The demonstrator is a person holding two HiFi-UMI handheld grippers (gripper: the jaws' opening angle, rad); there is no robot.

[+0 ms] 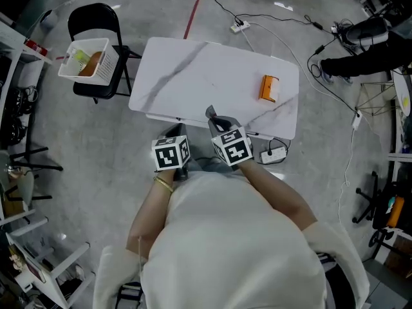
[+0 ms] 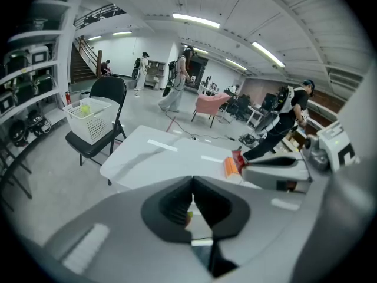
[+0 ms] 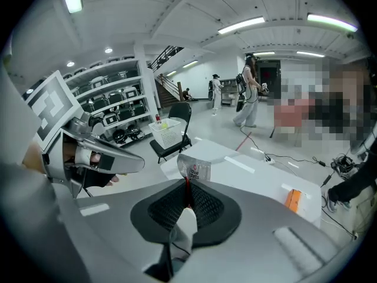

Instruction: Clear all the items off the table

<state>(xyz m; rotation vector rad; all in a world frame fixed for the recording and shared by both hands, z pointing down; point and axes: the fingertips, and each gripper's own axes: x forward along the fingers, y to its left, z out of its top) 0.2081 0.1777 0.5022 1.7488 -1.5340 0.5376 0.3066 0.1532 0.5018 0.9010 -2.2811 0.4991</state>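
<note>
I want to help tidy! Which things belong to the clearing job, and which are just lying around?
Job: orange pack, silver pouch in right gripper, table, basket.
Lying about: power strip, shelves, pink chair.

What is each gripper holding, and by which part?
The right gripper pinches a silvery packet, its printed end sticking out beyond the jaws; the left gripper is shut, seemingly on nothing.

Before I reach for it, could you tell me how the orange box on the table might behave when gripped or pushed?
The orange box looks flat-sided, so it probably won't roll. It's small, so likely light. On the smooth white table, a push may slide it rather than tip it.
</note>
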